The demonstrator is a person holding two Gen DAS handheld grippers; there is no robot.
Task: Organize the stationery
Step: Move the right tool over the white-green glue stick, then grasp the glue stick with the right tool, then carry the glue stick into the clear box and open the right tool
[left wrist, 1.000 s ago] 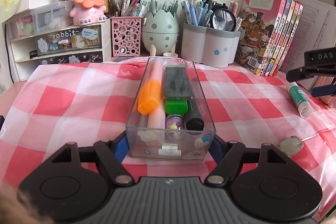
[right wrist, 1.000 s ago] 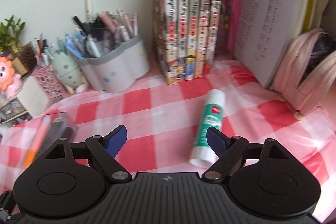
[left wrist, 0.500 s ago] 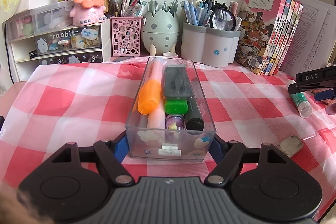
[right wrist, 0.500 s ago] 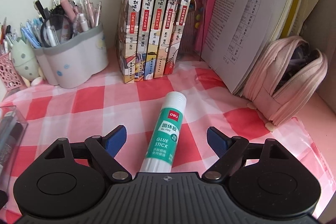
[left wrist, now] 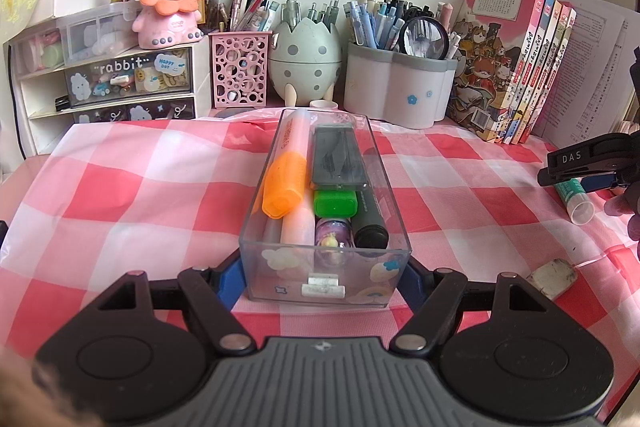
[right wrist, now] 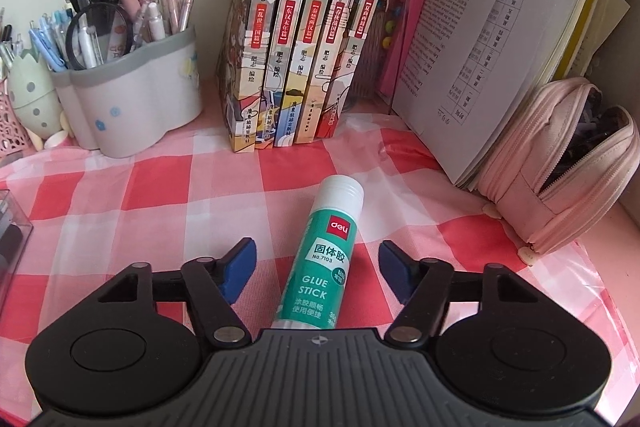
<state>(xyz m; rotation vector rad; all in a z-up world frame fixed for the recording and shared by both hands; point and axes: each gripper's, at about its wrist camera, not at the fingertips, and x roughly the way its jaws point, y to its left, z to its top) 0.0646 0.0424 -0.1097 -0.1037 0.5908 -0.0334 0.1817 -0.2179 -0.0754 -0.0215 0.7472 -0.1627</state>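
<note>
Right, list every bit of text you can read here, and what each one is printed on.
"rabbit": drawer unit
"HAPPY DAY": sticker on that drawer
"DAS": right claw
"deli", "No.7103", "GLUE STICK", "固体胶": glue stick
Book spines: Chinese titles, numbers "5", "4", "3"
Printed sheets: too small to read

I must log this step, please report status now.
Left hand-held gripper shut on clear box. Right hand-held gripper closing around glue stick, pads not touching. Nothing in the way.
</note>
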